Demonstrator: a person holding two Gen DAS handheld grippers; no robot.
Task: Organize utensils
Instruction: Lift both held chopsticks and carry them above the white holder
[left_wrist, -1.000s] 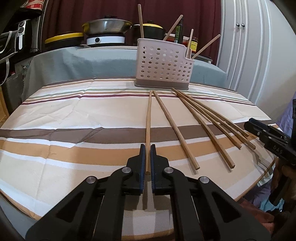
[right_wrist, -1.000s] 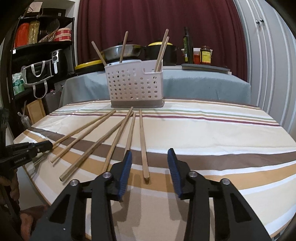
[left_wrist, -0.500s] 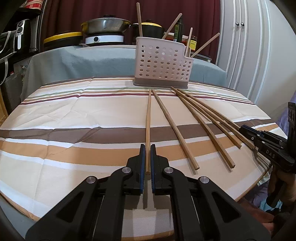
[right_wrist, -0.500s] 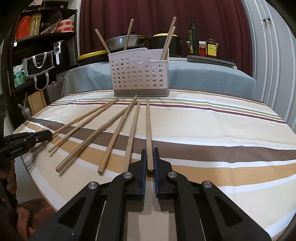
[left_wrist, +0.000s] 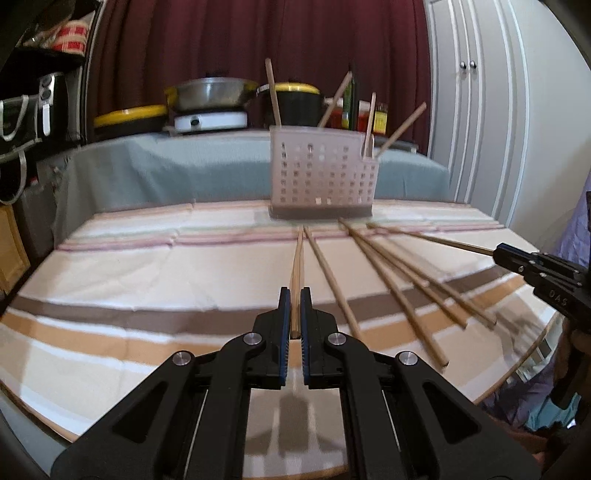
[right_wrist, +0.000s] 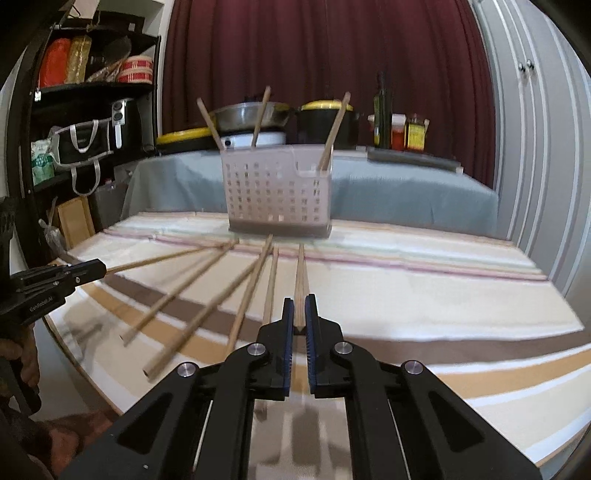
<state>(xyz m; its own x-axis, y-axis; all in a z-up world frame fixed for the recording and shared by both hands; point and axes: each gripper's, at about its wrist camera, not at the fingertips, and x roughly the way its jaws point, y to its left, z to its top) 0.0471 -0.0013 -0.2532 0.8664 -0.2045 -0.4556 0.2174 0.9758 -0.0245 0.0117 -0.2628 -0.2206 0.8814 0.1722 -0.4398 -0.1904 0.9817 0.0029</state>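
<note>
Striped cloth is lying under my left gripper (left_wrist: 294, 312) and right gripper (right_wrist: 300, 317); each is pinching one light, stiff, slippery chopstick (left_wrist: 297, 258) near its end.

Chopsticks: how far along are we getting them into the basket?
Done: four standing chopsticks in the basket. In hand: left tool shut on the leftmost chopstick, right tool on the rightmost chopstick. Left: four loose chopsticks on the striped cloth, plus dropping in both held ones.

home kitchen, pots (left_wrist: 214, 92), striped tablecloth (left_wrist: 147, 288)
</note>
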